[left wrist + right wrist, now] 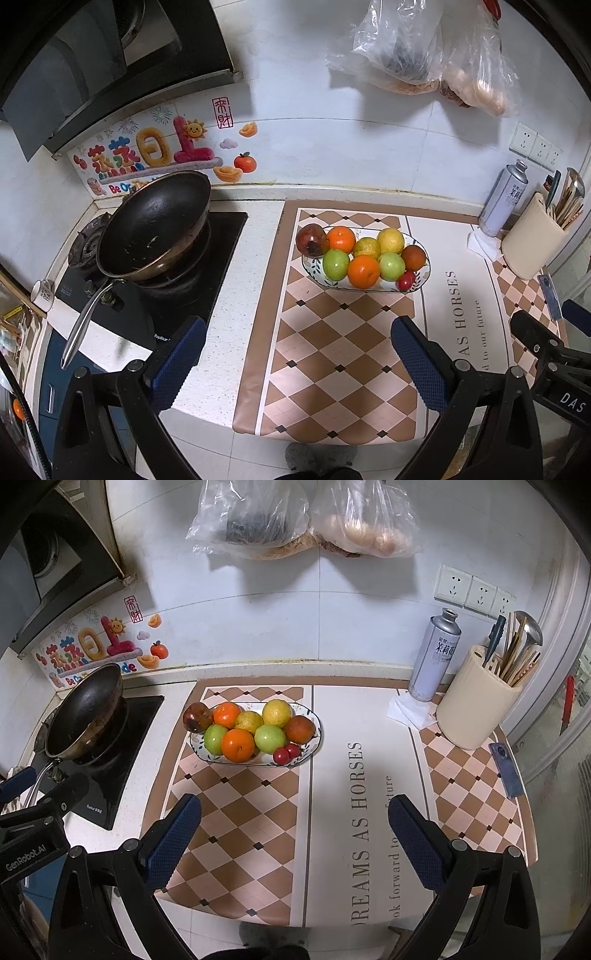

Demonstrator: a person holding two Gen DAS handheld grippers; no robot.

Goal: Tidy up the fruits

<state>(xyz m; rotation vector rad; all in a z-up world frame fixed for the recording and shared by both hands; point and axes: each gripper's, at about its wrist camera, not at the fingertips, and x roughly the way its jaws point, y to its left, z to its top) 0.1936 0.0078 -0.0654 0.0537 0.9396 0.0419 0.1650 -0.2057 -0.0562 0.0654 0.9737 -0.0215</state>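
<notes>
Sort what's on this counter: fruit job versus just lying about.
Job: oval fruit dish, oranges, green apples, lemons, small red fruits, dark red fruits.
Lying about: wok, spray can, utensil holder, phone.

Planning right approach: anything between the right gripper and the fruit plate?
Nothing: only bare checkered mat between the open right gripper and the fruit plate, per the right wrist view.

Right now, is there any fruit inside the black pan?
No. The black pan on the stove holds no fruit; all the fruit sits in the dish on the mat.
</notes>
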